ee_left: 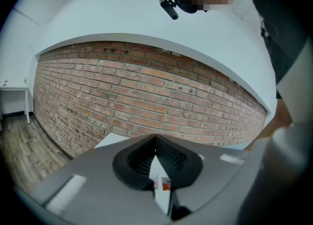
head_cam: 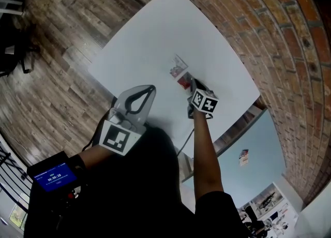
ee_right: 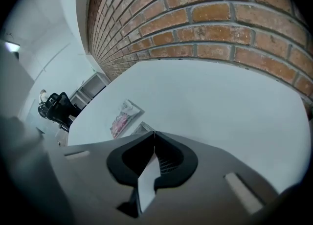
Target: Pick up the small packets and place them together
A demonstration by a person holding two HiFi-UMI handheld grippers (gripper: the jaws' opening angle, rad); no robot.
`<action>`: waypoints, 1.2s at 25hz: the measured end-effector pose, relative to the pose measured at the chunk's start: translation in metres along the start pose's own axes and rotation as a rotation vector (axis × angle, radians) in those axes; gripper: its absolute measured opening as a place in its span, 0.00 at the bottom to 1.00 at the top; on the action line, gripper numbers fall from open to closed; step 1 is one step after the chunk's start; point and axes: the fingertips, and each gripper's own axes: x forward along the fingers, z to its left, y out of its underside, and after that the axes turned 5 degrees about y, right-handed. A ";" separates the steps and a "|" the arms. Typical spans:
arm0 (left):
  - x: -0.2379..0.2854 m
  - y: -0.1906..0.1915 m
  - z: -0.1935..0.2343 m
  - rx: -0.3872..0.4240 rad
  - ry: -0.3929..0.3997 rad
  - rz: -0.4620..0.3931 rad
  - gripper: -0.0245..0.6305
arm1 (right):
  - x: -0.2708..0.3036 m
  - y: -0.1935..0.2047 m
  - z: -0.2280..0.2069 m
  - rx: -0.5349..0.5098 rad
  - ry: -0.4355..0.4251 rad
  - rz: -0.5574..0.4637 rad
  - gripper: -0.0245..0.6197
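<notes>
Two small packets lie side by side on the white table (head_cam: 155, 35): a pink-and-white packet (head_cam: 178, 66) and a red packet (head_cam: 183, 80). My right gripper (head_cam: 191, 83) is low over the table with its tips right beside the red packet. Its jaws meet at the tip with nothing visibly between them. In the right gripper view (ee_right: 154, 132) the pink packet (ee_right: 124, 116) lies just ahead and the other packet (ee_right: 142, 127) peeks out at the jaw's edge. My left gripper (head_cam: 153, 88) hovers shut to the left, away from the packets. The left gripper view (ee_left: 155, 137) shows both packets (ee_left: 164, 185) through the gap below its tips.
The table's near edge runs just under both grippers. A brick wall (head_cam: 269, 30) curves behind the table and wood flooring (head_cam: 57, 56) lies to the left. A black chair (head_cam: 10, 50) stands far left. A light-blue floor area (head_cam: 258, 149) lies at the lower right.
</notes>
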 end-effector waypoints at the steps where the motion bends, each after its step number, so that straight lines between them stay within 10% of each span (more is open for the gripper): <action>1: -0.001 0.000 0.001 -0.005 0.000 -0.002 0.04 | 0.001 0.000 0.000 -0.006 0.008 -0.002 0.05; 30: 0.006 -0.009 -0.009 0.016 0.062 -0.019 0.04 | -0.072 -0.019 0.037 -0.041 -0.007 -0.243 0.09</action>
